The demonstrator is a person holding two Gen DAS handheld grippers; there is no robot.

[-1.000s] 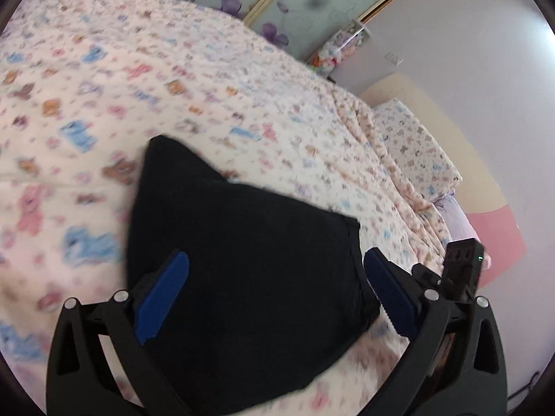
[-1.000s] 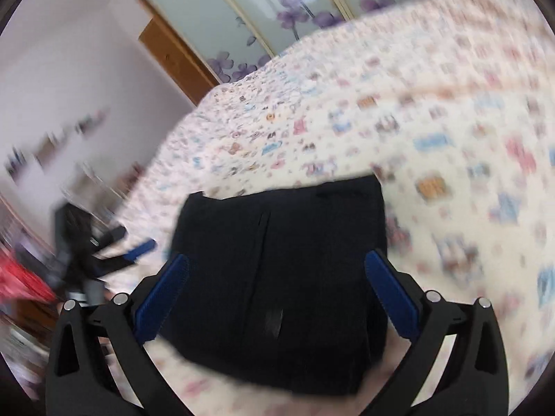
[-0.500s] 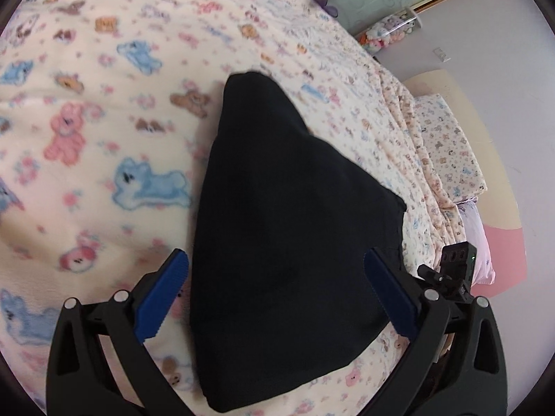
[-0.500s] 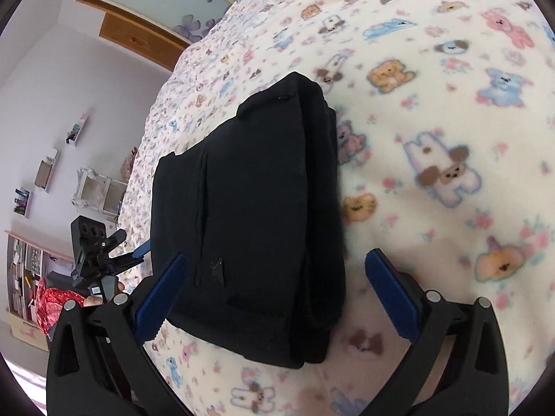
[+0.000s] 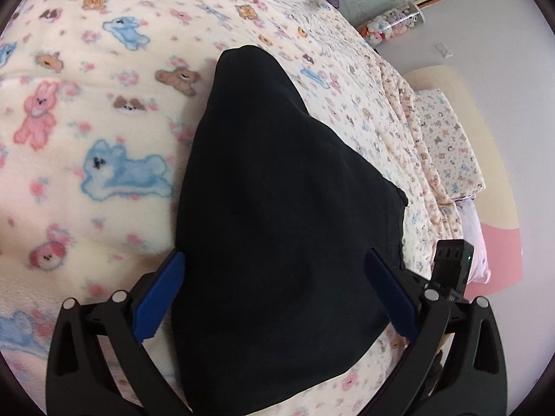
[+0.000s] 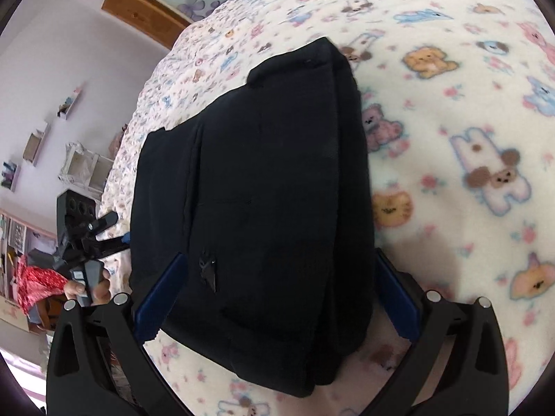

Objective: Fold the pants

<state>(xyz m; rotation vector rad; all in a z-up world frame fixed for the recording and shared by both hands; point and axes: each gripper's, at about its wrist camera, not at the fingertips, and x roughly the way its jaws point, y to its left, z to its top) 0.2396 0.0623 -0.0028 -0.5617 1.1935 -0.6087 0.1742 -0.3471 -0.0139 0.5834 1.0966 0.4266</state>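
Two grippers hover over one folded garment. The black pants (image 5: 277, 228) lie as a compact, multi-layer bundle on the bed (image 5: 86, 131), on a fleece blanket printed with cartoon animals. The left gripper (image 5: 274, 294) has its jaws spread wide, straddling the near edge of the bundle and gripping nothing. The right gripper (image 6: 274, 298) is likewise spread wide and empty, positioned over the opposite side, where the stacked layer edges (image 6: 347, 180) are visible.

Procedure for the step in hand, as judged: the fold appears essentially complete. Press or smooth the top layer lightly, align the stacked edges, and lift both grippers straight up to avoid dragging the fabric open. The blanket is soft and uneven, so the bundle may tilt or spread if pushed sideways.

Surroundings: a pillow (image 5: 447, 145) lies well apart, toward the headboard. Plush toys (image 5: 392, 27) sit near the wardrobe doors. Nothing rests on or against the pants.
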